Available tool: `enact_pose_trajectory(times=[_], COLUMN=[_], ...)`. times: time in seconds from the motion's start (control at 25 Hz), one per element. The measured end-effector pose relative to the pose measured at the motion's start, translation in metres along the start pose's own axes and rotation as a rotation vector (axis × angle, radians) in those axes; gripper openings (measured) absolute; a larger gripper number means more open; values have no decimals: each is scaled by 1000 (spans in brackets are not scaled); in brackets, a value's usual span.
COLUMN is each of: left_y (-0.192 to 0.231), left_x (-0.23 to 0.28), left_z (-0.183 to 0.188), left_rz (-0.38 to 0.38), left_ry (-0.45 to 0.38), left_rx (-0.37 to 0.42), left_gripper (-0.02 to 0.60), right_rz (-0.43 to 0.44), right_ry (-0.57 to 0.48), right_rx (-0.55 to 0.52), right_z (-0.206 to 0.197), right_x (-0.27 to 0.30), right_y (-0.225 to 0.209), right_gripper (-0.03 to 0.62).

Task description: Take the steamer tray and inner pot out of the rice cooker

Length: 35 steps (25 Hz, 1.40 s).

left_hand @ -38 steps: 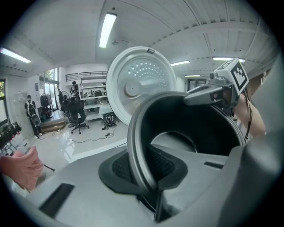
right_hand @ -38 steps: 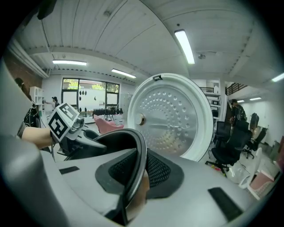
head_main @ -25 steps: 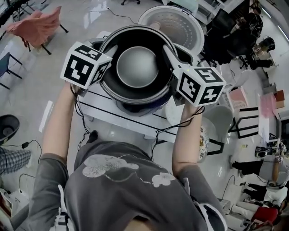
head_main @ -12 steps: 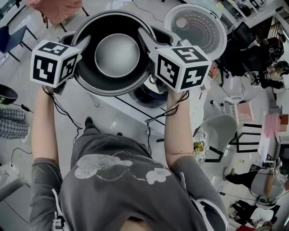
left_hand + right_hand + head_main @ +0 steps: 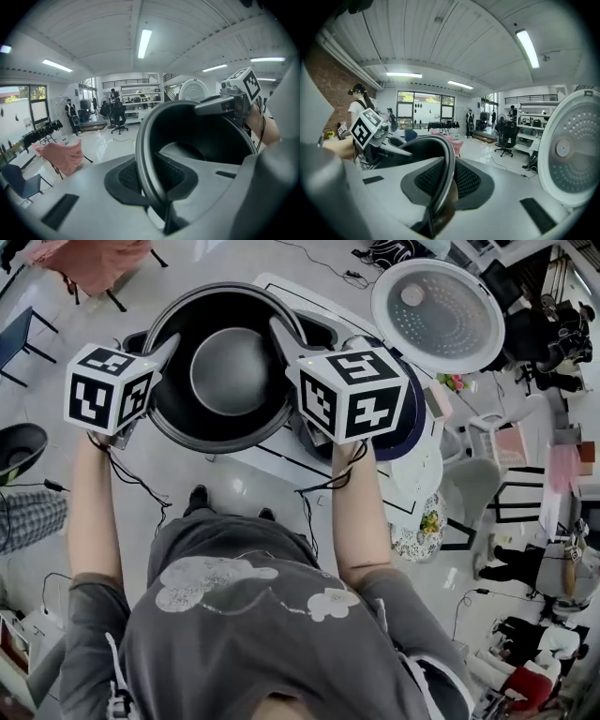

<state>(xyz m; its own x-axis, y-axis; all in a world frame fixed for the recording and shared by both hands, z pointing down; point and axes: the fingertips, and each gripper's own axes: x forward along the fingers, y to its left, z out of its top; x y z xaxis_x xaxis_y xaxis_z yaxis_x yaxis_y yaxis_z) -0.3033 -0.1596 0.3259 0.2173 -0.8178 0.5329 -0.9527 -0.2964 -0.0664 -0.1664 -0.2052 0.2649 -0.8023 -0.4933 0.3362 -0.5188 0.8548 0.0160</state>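
The left gripper (image 5: 151, 177) is clenched on the near rim of the inner pot (image 5: 230, 371): in the left gripper view the dark textured pads (image 5: 127, 177) sit one on each side of the rim, one on the outer wall and one inside the bowl, with the metal edge pinched between them. The right gripper (image 5: 440, 180) is likewise clamped on the opposite rim, and the right gripper view shows the thin curved edge running straight down between its two pads. In the head view the pot hangs between the two marker cubes at upper centre-left of the frame, mouth upward, interior dark with a paler round base, and nothing is seen inside it. The pot is clear of the rice cooker (image 5: 412, 413), whose dark body shows just to the right of the right gripper's cube, partly hidden by it. The cooker's lid (image 5: 438, 315) stands open at upper right, its pale perforated inner face turned toward the camera. The white table (image 5: 281, 457) carrying the cooker lies below the pot's lower right edge; the pot's left side is over floor. Whether the pot touches the table cannot be determined from these views. The person's bare forearms (image 5: 94, 512) extend up from a grey shirt at the bottom of the frame. A pink-draped chair (image 5: 98, 259) stands on the floor at upper left.
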Motion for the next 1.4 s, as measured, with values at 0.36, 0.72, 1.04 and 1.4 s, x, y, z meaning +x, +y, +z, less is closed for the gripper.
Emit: enact_pose_trajectory(times=[0.36, 0.72, 1.04, 1.4], left_y=[54, 31, 10, 19], left_x=[46, 110, 145, 161], left_z=[-37, -94, -114, -117], left_rz=[-227, -350, -413, -426], left_ry=[98, 188, 245, 285], left_rx=[90, 137, 175, 188], left_gripper=[63, 64, 66, 66], right_rz=[-221, -348, -403, -423], right_ry=[134, 265, 335, 377], right_rx=[111, 160, 200, 234], right_z=[-41, -133, -176, -194], right_x=[59, 70, 66, 82], right_y=[14, -2, -18, -25], right_gripper=[81, 89, 92, 98])
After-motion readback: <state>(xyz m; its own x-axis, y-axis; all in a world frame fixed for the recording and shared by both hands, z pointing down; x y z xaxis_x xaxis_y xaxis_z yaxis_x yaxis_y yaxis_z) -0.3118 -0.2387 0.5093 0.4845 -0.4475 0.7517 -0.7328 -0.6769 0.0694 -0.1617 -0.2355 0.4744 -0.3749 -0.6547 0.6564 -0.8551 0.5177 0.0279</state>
